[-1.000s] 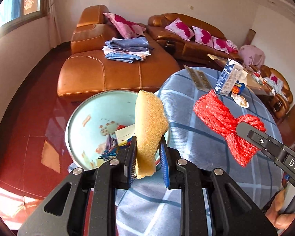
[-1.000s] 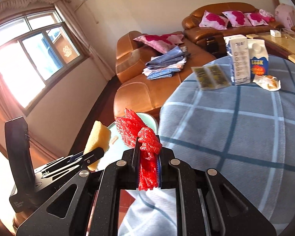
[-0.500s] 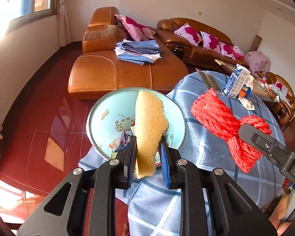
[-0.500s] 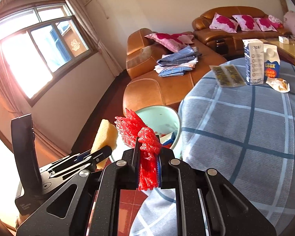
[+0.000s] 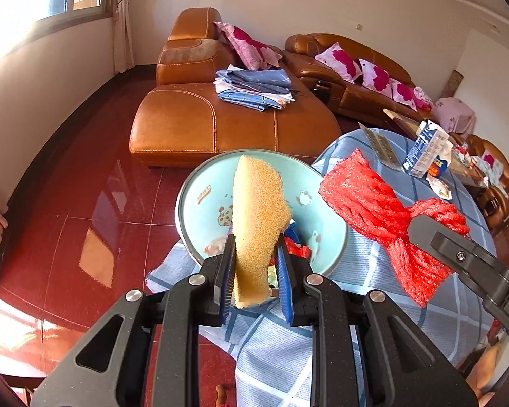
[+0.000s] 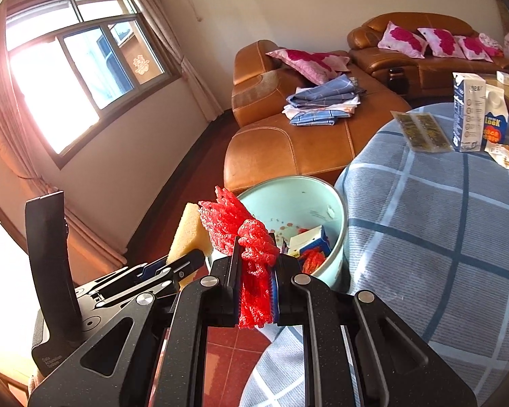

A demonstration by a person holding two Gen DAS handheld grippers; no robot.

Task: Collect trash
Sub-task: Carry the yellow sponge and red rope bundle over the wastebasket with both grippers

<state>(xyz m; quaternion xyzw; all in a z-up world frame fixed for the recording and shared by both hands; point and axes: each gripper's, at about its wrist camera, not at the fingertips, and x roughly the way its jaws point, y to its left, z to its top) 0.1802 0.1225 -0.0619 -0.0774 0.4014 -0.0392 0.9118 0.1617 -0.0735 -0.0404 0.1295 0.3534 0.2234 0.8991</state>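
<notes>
My left gripper [image 5: 254, 264] is shut on a yellow sponge [image 5: 258, 224], which stands upright over the light-blue trash bin [image 5: 200, 210]. The right gripper [image 6: 254, 271] is shut on a red foam net [image 6: 251, 237], bunched and fanning out past the fingers. In the left wrist view the red net [image 5: 373, 210] hangs over the table edge to the right of the bin, with the right gripper [image 5: 420, 227] clamped around it. The bin [image 6: 329, 200] stands on the floor against the table and holds a carton and red scraps. In the right wrist view the sponge [image 6: 186, 234] and left gripper [image 6: 190, 257] are to the left.
A round table with a blue checked cloth [image 6: 441, 237] carries two milk cartons [image 6: 475, 115], a flat packet [image 6: 420, 132] and a crumpled wrapper [image 6: 505, 156]. An orange leather sofa [image 5: 220, 122] with folded clothes stands behind the bin. The red tiled floor [image 5: 68, 203] lies left.
Both grippers have moved left, away from the table and towards the bin. The bin now sits under the sponge, and the red net has come nearer its rim. Both grips are unchanged.
</notes>
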